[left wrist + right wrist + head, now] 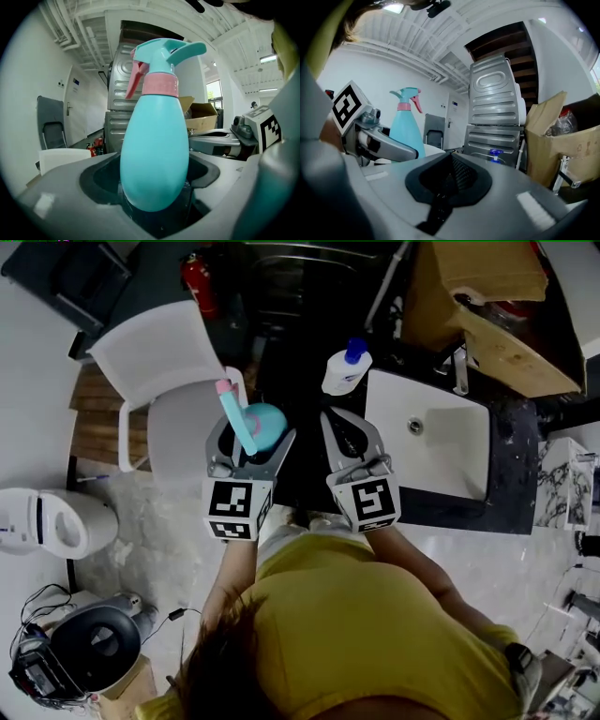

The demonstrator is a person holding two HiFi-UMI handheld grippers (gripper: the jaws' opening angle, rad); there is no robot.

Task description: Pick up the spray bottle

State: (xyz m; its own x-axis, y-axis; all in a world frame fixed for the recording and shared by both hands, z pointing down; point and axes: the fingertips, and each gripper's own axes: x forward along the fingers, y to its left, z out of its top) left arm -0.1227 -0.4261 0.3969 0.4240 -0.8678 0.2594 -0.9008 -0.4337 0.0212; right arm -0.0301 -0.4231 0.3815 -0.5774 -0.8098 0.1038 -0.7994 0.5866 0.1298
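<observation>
A teal spray bottle (pixel 259 426) with a pink collar and trigger is clamped between the jaws of my left gripper (pixel 251 439), held upright and lifted off any surface. In the left gripper view the spray bottle (pixel 154 140) fills the centre, its base sunk between the jaws. My right gripper (pixel 353 439) is shut with nothing in it, its jaws pressed together over the dark counter. From the right gripper view the spray bottle (pixel 406 123) shows at the left, behind the left gripper's body (pixel 375 140).
A white bottle with a blue cap (pixel 345 368) stands on the dark counter beside the white sink (pixel 427 442). A white chair (pixel 169 381) sits at the left, a cardboard box (pixel 487 306) at the back right, a red fire extinguisher (pixel 199 285) behind.
</observation>
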